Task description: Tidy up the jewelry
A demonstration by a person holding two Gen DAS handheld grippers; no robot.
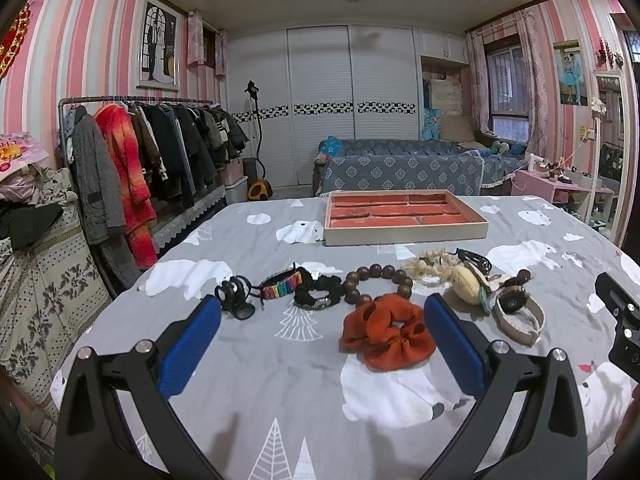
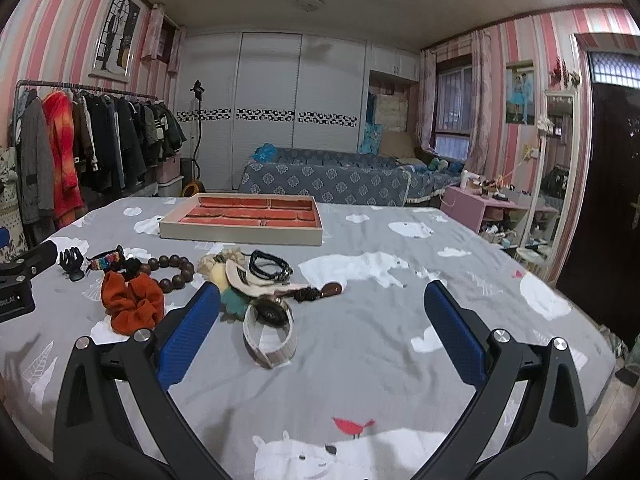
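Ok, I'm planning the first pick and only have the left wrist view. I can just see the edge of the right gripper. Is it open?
Observer: Yes. The right gripper is open, with its jaws wide apart and nothing held.
Operator: What lies nearest to it?
Observer: The beige watch strap. It lies on the bed just ahead, inside the span of the fingers and close to the left finger.
Operator: Where is the tray from that side?
Observer: The tray sits farther back, beyond the pile and to the left of the right gripper's centre line.
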